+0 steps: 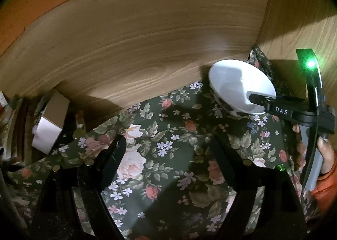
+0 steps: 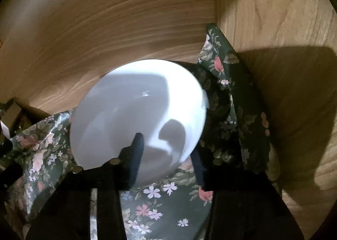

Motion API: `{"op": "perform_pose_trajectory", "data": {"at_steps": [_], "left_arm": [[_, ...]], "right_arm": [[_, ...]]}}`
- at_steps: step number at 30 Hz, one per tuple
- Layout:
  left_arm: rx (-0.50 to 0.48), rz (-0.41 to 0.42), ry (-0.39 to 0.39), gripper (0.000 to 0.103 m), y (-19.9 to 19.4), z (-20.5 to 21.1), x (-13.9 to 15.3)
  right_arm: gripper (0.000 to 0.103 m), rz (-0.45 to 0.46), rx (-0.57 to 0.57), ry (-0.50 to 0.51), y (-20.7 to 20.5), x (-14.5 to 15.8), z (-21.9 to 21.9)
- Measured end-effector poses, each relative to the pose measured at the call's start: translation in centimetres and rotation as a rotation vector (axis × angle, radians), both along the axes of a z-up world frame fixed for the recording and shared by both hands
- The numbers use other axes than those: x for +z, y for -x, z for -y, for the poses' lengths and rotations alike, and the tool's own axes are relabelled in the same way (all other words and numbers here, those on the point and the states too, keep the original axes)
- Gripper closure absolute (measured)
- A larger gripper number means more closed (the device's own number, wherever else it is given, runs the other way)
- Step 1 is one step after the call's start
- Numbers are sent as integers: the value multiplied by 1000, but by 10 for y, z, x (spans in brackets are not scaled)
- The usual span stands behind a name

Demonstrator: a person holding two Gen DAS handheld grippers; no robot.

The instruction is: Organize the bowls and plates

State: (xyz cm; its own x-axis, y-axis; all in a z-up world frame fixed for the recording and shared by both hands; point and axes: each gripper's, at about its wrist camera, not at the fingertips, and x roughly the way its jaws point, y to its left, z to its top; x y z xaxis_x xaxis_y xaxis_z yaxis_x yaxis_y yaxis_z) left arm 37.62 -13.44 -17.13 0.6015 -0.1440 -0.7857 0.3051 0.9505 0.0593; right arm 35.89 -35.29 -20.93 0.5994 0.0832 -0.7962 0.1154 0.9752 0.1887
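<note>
- A white bowl (image 2: 137, 113) is seen on a floral tablecloth (image 2: 160, 204), close to the corner where two wood-grain walls (image 2: 118, 18) meet.
- The right gripper (image 2: 166, 153) is placed astride the bowl's near rim, one finger inside the bowl and the other outside; whether the pads already press on the rim cannot be told.
- The left gripper (image 1: 166, 145) is held spread and empty above the cloth, well apart from the bowl.
- The rim is best pinched squarely before any lift; a shallow bite on smooth glazed ware is judged likely to slip.
- A small box (image 1: 50, 119) at the far left is left untouched.
</note>
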Motion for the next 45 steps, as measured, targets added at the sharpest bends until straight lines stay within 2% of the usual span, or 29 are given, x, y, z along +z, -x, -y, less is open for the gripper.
{"op": "perform_pose_trajectory", "data": {"at_steps": [2,6,11,22,25,31,38,45], "left_arm": [[-3,-4,7,21,0,1,-2],[-5,-15,6,21,1,2,-5],[17,-73,25,21,3,-5,-14],[30,-167,-3,22,24,-21,-39],[32,-201,1,30,26,-23,-45],[25,-256,19,50,25,-23,-55],[7,-257,18,75,24,-20,-58],[0,-246,3,78,24,-16,-57]], "right_arm": [[75,0,44,11,2,1,-7],[78,-2,141,32,12,3,-33],[82,-14,260,28,30,3,-66],[83,-59,409,7,73,2,-106],[81,-73,405,-12,76,4,-108],[81,-69,351,-64,76,13,-76],[81,-96,358,-95,62,-1,-91],[81,-85,351,-78,65,1,-95]]}}
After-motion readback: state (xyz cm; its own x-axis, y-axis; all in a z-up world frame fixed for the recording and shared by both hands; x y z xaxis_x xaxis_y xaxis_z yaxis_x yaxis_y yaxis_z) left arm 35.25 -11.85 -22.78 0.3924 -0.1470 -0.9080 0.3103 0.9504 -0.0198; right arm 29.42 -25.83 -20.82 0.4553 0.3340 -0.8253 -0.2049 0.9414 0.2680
